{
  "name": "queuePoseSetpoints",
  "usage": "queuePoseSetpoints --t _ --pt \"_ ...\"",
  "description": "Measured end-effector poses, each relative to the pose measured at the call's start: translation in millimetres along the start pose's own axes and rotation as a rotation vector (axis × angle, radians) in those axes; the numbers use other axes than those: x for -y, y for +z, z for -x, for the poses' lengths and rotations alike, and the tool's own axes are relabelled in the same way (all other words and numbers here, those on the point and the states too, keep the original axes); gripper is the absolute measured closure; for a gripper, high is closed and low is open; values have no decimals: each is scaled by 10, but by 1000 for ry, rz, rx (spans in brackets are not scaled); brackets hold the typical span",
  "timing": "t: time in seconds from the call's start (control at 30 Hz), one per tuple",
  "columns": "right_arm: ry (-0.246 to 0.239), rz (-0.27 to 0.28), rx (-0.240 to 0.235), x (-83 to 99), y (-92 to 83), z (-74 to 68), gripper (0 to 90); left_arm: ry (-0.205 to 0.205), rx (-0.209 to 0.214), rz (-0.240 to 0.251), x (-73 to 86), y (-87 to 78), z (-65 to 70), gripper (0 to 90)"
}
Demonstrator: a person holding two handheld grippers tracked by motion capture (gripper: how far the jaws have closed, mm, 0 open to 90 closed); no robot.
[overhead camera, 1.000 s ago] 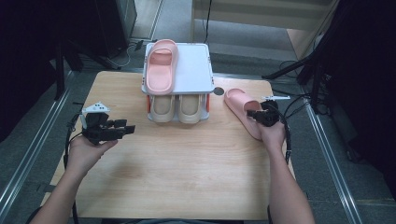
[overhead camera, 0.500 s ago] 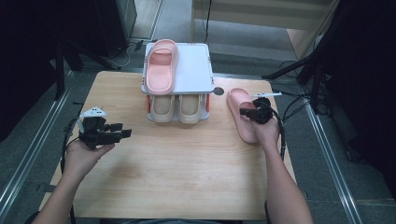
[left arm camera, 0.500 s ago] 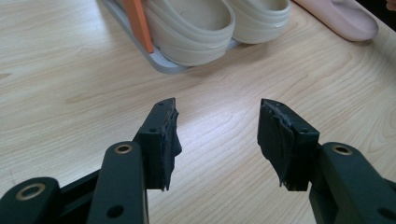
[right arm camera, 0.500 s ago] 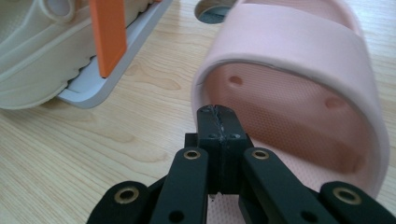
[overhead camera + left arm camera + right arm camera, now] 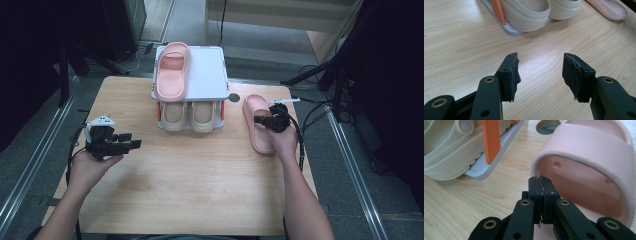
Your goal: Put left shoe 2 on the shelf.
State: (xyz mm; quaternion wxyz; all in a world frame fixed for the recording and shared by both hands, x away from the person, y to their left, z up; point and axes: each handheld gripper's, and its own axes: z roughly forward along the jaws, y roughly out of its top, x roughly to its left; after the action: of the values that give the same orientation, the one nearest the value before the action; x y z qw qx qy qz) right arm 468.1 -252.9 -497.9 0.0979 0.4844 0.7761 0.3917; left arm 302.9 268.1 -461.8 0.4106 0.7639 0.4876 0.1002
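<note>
The pink slipper [image 5: 259, 125] is lying on the right side of the tabletop [image 5: 200, 185], beside the shoe rack [image 5: 210, 82]. Its long way is running from the person toward the far edge. The right hand-held gripper [image 5: 543, 182] is sitting right at the slipper's strap opening, jaws pressed together on nothing. The left hand-held gripper [image 5: 540, 72] is waiting far off on the left, jaws apart and empty.

I can't read any text, label, brand, number or sign from my end: nothing legible on the pink slippers, the beige pair, the rack, the table or the grippers.
</note>
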Motion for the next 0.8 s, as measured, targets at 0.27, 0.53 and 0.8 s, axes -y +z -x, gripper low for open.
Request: queuePoseSetpoints --t 0.27,0.53,0.8 --pt "-41 16 45 4 -174 -9 825 5 1 2 -34 31 -2 460" --pt "-35 47 72 69 -424 70 739 23 8 -17 -80 93 11 458" --pt "12 66 109 151 -560 237 662 43 -9 -23 -89 131 31 458"
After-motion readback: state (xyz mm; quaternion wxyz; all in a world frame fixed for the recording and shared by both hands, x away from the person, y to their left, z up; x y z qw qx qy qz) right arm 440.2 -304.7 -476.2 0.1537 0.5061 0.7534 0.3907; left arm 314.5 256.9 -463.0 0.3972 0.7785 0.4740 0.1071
